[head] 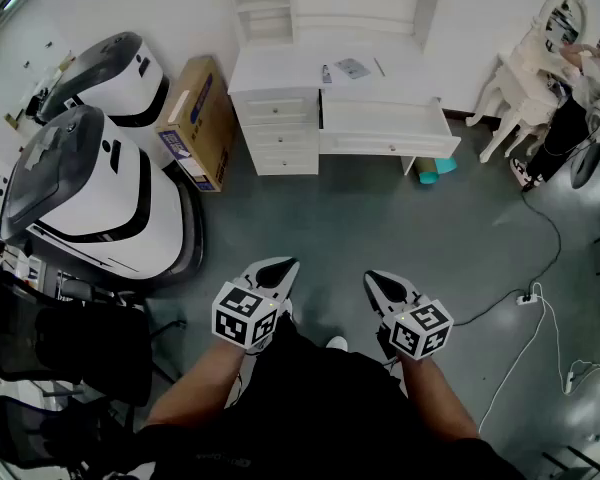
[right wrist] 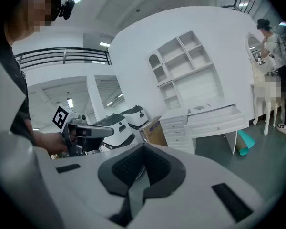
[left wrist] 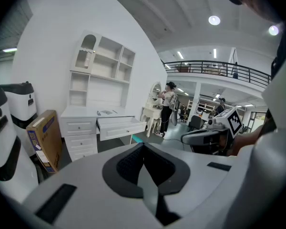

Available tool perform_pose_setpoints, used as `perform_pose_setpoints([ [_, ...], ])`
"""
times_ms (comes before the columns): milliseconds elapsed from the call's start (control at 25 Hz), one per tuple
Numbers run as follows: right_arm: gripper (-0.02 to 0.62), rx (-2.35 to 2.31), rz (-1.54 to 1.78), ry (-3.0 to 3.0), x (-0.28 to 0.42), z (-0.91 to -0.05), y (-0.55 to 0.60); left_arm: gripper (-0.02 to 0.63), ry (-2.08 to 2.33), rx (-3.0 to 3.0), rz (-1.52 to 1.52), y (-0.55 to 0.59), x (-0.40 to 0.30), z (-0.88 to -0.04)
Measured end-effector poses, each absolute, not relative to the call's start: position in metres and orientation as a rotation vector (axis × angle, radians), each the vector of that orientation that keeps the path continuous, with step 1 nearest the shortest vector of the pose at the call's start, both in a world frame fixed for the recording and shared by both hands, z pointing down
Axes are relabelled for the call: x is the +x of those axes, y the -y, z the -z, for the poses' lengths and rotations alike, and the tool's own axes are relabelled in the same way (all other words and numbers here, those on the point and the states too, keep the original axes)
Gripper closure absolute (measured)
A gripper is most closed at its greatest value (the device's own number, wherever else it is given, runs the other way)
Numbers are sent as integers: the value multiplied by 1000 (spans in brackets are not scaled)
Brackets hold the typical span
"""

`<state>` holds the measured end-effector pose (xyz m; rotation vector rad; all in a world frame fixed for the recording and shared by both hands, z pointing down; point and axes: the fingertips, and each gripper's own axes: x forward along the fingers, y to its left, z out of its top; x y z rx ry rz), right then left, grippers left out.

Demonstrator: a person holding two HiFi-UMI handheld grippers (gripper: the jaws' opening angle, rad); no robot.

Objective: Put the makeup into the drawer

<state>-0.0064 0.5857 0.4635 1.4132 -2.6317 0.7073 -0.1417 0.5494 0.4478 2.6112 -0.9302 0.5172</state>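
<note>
Both tools are narrow and empty: the left gripper [head: 277, 271] and the right gripper [head: 382, 283] sit side by side at the lower middle of the head view, each with its jaws brought together on nothing, and each gripper view shows dark pads meeting at the tip. From there the work lies straight up the frame, well apart across bare grey floor. The white dresser [head: 280, 68] stands at the top centre, and the drawer [head: 388, 146] at its right side is pulled out toward the person, its inside looking bare. The makeup [head: 326, 72] lies on the dresser top just behind that drawer: a small dark piece, a flat grey piece to its right and a slim stick further right, which appears to lie roughly up and down the frame, though all three are too small to be sure of their lie. They sit nearly in line above the right gripper, so I judge that hand the slightly nearer one; either must first close the whole gap. As for writing, the cardboard box [head: 198, 118] leaning at the dresser's left carries blue print too small to read, and the cubes on the grippers bear only black-and-white square markers.
</note>
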Motion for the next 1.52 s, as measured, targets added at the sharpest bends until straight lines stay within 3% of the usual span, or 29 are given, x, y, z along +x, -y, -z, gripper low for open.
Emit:
perform_pose_setpoints([
  [800,568,1439,-769,2640,-8,-467,-565,600,902,2605,-533,-528,-139,-453],
  [1520,565,1451,-779,2543,-50,-471,-474,600,841,2582,-537,-433,-176,-459],
])
